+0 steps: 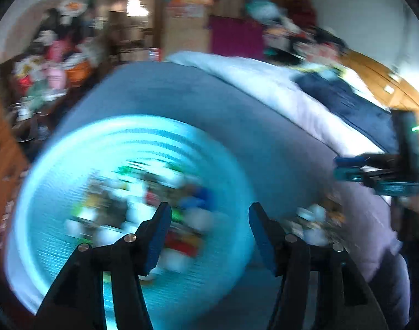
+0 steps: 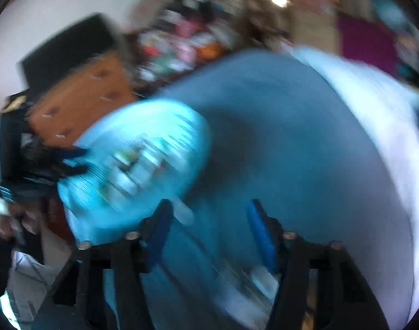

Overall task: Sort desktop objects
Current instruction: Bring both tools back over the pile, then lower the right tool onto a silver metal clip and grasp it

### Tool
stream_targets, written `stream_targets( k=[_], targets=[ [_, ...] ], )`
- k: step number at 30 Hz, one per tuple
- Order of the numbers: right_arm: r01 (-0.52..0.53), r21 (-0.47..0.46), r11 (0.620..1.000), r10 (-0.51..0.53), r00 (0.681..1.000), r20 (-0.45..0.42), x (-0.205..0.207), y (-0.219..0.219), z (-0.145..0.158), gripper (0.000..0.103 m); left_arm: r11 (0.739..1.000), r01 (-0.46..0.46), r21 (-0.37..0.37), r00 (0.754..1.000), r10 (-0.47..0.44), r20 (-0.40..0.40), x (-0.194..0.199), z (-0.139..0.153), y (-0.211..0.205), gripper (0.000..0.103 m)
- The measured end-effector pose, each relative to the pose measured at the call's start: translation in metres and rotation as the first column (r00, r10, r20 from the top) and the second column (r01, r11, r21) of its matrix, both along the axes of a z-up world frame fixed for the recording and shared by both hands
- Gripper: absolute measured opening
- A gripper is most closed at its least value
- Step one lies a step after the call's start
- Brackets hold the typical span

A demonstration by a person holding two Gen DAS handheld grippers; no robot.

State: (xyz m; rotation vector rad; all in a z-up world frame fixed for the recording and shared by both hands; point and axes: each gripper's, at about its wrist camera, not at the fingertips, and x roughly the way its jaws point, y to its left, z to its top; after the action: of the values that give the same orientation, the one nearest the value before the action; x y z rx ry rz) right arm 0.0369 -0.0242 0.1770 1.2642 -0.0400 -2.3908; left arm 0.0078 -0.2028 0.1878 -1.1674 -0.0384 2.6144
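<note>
Black claw arms with blue pads fill the bottom of both wrist views. From the left wrist, the left claw (image 1: 209,231) stands partly open with nothing between its pads, hanging over the near rim of a round light-blue basket (image 1: 71,148). That basket sits on a grey-blue cover (image 1: 187,93), which looks like a bed rather than a desk, and it already holds a jumble of small coloured objects (image 1: 151,200), too blurred to name. A second little pile of loose bits (image 1: 314,220) lies on the cover just to the right of the basket, outside it.

The right claw (image 2: 206,220) is also partly open and, as far as the smear lets me see, has nothing in its grip; some pale, blurred things (image 2: 259,277) lie below it on the cover. It also shows at the right edge of the left view, held in a hand (image 1: 418,206).

Everything is streaked, so both hands look to be on the move. My guess is that the loose pile is next. To do it well, I would slow down over the pile, come straight down on one piece, close only once the pads are on either side of it, then carry it over the basket's rim before letting go.
</note>
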Motion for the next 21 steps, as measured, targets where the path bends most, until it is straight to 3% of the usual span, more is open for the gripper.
stream_targets(
  k=[1, 2, 5, 7, 10, 13, 14, 16, 18, 21],
  targets=[
    [0.029, 0.045, 0.999, -0.031, 0.998, 0.05, 0.013, 0.021, -0.024, 0.026, 0.999, 0.037, 0.027, 0.999, -0.038, 0.015, 0.006, -0.011, 0.018, 0.06],
    [0.049, 0.092, 0.995, -0.056, 0.995, 0.079, 0.024, 0.034, -0.042, 0.022, 0.997, 0.058, 0.048, 0.998, -0.06, 0.034, 0.01, -0.021, 0.033, 0.06],
    [0.11, 0.163, 0.98, -0.137, 0.976, 0.167, 0.058, 0.064, -0.097, 0.021, 0.994, 0.083, 0.069, 0.989, -0.091, 0.113, 0.016, -0.057, 0.068, 0.06],
    [0.136, 0.163, 0.977, -0.162, 0.973, 0.164, 0.069, 0.067, -0.112, 0.02, 0.994, 0.091, 0.065, 0.981, -0.101, 0.167, 0.019, -0.078, 0.085, 0.06],
    [0.155, 0.122, 0.98, -0.17, 0.977, 0.129, 0.062, 0.057, -0.11, 0.022, 0.993, 0.107, 0.049, 0.971, -0.115, 0.212, 0.026, -0.094, 0.106, 0.06],
    [-0.014, -0.059, 0.998, 0.022, 0.99, 0.137, 0.06, 0.031, -0.1, 0.022, 0.991, 0.123, 0.044, 0.964, -0.13, 0.23, 0.027, -0.102, 0.116, 0.06],
    [-0.054, -0.095, 0.994, 0.061, 0.995, 0.081, 0.065, 0.028, -0.085, 0.021, 0.991, 0.125, 0.055, 0.963, -0.135, 0.233, 0.028, -0.103, 0.117, 0.06],
    [-0.013, -0.114, 0.993, 0.016, 1.0, 0.023, 0.071, 0.046, -0.068, 0.024, 0.991, 0.127, 0.051, 0.962, -0.135, 0.235, 0.029, -0.104, 0.123, 0.06],
    [0.045, -0.047, 0.998, -0.045, 0.999, -0.008, 0.078, 0.067, -0.064, 0.028, 0.991, 0.124, 0.052, 0.96, -0.133, 0.248, 0.03, -0.109, 0.125, 0.06],
    [0.069, -0.024, 0.997, -0.068, 0.997, 0.037, 0.09, 0.09, -0.076, 0.028, 0.992, 0.116, 0.054, 0.957, -0.127, 0.262, 0.027, -0.117, 0.126, 0.06]
  ],
)
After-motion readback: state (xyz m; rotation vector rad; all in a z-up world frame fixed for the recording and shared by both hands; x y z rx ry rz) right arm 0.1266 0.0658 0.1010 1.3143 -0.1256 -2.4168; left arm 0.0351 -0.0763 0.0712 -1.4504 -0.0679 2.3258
